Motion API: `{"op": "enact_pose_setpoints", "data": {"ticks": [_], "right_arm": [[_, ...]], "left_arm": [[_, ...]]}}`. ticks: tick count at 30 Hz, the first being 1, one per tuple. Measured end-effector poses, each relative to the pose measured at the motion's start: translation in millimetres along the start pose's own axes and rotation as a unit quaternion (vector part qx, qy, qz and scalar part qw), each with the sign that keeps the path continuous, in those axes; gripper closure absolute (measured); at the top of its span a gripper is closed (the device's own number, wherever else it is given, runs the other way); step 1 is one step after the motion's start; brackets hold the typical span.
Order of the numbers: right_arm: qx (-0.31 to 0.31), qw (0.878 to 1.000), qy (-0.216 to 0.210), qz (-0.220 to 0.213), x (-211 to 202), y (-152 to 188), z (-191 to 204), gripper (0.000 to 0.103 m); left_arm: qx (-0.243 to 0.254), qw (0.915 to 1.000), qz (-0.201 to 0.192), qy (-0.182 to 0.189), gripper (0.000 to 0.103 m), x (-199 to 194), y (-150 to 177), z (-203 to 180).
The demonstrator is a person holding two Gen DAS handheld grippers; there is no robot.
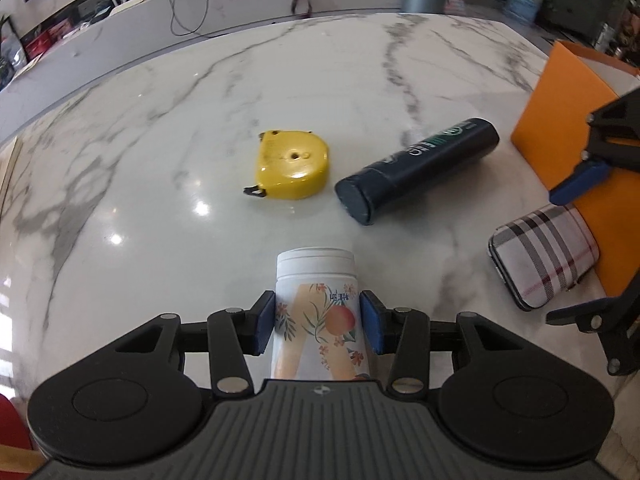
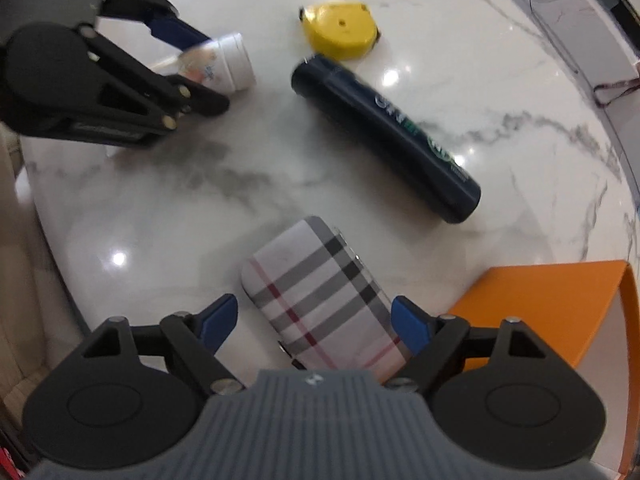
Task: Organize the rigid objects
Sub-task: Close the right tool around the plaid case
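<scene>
Between the blue pads of the left gripper [image 1: 318, 322] sits a white floral bottle [image 1: 316, 312], clamped on both sides. Just beyond it on the marble table [image 1: 140, 200] lie a yellow tape measure [image 1: 292, 170] and a dark tube [image 1: 416, 168]. At the right, the right gripper [image 2: 316, 330] stands wide over a plaid case [image 2: 320, 300], beside an orange box [image 2: 552, 304].

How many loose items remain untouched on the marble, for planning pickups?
2: the yellow tape measure mid-table, and the dark cylinder lying beside it, toward the orange box.
</scene>
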State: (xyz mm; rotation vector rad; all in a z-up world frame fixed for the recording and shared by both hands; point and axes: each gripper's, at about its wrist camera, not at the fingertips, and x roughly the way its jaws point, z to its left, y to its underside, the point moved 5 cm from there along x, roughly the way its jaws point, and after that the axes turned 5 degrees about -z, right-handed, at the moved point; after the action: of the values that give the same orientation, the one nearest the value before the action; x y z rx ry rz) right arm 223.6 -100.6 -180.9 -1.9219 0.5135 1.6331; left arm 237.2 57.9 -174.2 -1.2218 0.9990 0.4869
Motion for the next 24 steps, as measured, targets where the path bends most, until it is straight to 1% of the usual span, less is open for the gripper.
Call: {"op": "enact_pose_setpoints", "data": {"ticks": [1,3,5,7,12,15,18,20,21,22,24], "right_arm": [[0.005,1.000,0.006,0.013,3.7,-0.8,-1.5,0.021],[0.008,1.000,0.014,0.019,6.0,-3.7,-1.4,0.022],[0.009,1.000,0.019,0.017,7.8,-6.9,0.3,0.025],[0.038,0.999,0.015,0.012,6.3,-10.9,-1.1,0.027],[0.118,0.993,0.007,-0.021,4.2,-22.1,-7.4,0.034],[0.176,0.983,0.000,-0.049,5.0,-30.7,-6.2,0.035],[0.205,0.976,0.008,-0.067,6.1,-29.5,-4.6,0.034],[0.214,0.974,0.015,-0.076,5.9,-24.8,-1.0,0.027],[0.218,0.973,0.023,-0.079,5.9,-20.5,1.0,0.022],[0.221,0.971,0.033,-0.084,4.6,-16.8,2.8,0.020],[0.234,0.967,0.052,-0.086,1.8,-9.0,4.4,0.019]], "left_arm": [[0.004,1.0000,0.000,0.001,0.052,0.2,0.0,-1.6],[0.006,1.0000,-0.001,0.002,0.052,0.3,-0.4,-2.4],[0.003,1.0000,0.000,0.004,0.052,0.3,-0.2,-1.2],[0.001,1.0000,-0.001,0.006,0.052,0.4,-0.1,-0.4],[-0.001,1.0000,-0.002,0.005,0.052,1.1,-1.6,-0.4],[-0.003,1.0000,-0.002,0.006,0.051,1.2,-1.3,0.4],[-0.004,1.0000,-0.002,0.005,0.048,1.0,-1.0,0.8],[-0.004,1.0000,-0.002,0.003,0.046,1.1,-0.9,1.1],[-0.005,1.0000,-0.002,0.002,0.044,1.3,-1.0,1.8],[-0.007,1.0000,-0.002,0.002,0.042,1.5,-1.0,2.3],[-0.006,1.0000,-0.003,-0.002,0.041,1.4,-1.2,2.3]]}}
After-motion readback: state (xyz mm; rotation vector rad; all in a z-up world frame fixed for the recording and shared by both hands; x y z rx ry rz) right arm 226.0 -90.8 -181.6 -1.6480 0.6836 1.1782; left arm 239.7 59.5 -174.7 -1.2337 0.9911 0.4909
